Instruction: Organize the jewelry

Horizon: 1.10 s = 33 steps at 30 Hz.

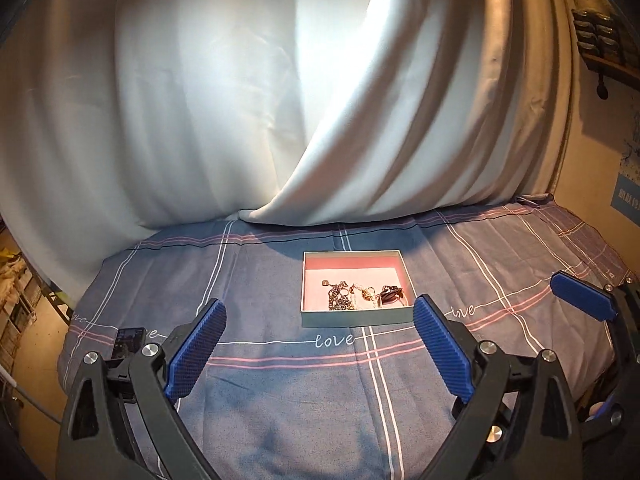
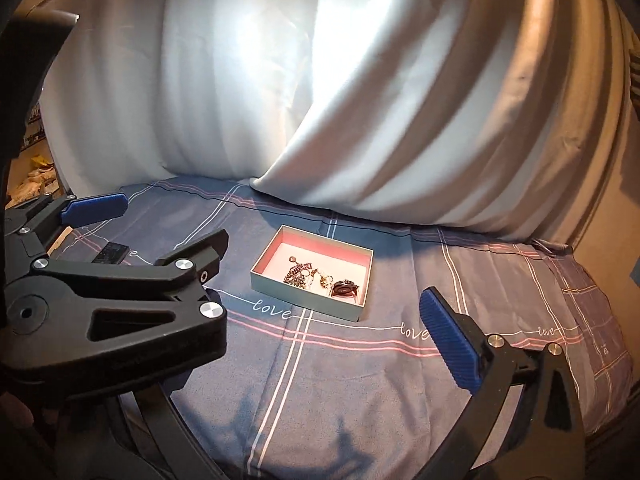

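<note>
On the bed sheet (image 1: 280,392), a little way past both claws, sits an open box (image 1: 356,318) with a pink inside. The jewelry (image 1: 362,296) lies in a small heap along the near side of the box: a dark beaded chain (image 2: 298,274) on the left, some shiny small bits in the middle and a dark round piece (image 2: 345,289) on the right.

The left claw (image 1: 320,356) is wide open and holds nothing. The box lies straight ahead of it, just beyond its right finger tip. The right claw (image 2: 320,320) is wide open and empty too. From it, the box lies ahead and a bit to the left, turned at a slant. The box's long side runs left to right. The left claw looks nearer and better lined up.

Nothing stands between the claws and the box. A small dark thing (image 2: 111,253) lies far off to the left on the sheet. A big pale curtain (image 1: 200,100) hangs behind, touching the bed's far edge. The two claws are close beside each other, so they could bump.
</note>
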{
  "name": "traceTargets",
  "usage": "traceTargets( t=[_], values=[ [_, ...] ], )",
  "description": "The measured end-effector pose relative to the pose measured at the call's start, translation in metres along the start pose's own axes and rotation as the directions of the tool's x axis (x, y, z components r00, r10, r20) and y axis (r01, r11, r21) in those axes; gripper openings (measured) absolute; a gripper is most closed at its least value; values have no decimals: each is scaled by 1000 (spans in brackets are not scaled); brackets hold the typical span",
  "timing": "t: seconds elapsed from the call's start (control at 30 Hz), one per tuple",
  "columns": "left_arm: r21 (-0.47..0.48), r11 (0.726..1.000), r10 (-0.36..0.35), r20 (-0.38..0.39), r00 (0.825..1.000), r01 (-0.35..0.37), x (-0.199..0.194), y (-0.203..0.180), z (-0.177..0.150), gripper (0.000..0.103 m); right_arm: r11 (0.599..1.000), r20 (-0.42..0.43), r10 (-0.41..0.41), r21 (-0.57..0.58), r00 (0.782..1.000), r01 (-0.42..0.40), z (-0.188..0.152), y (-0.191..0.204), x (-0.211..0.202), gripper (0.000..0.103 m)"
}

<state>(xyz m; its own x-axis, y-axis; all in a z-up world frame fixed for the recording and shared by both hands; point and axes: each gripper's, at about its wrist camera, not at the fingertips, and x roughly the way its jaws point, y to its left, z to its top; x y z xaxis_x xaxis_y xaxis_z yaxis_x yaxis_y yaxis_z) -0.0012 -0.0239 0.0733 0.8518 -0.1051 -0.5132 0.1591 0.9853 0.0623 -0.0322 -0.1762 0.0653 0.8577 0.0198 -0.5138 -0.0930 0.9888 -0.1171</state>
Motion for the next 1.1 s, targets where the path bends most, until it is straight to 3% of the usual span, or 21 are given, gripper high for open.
traceTargets(
  t=[0.47,1.1],
  values=[
    [4,1000,1,20,1000,-1,-4,1,2,93,1000,-2,-19,3,1000,19,4,-1,0,97],
    [4,1000,-15,-14,1000,15,4,-1,3,93,1000,-30,-10,22,999,10,3,-5,6,97]
  ],
)
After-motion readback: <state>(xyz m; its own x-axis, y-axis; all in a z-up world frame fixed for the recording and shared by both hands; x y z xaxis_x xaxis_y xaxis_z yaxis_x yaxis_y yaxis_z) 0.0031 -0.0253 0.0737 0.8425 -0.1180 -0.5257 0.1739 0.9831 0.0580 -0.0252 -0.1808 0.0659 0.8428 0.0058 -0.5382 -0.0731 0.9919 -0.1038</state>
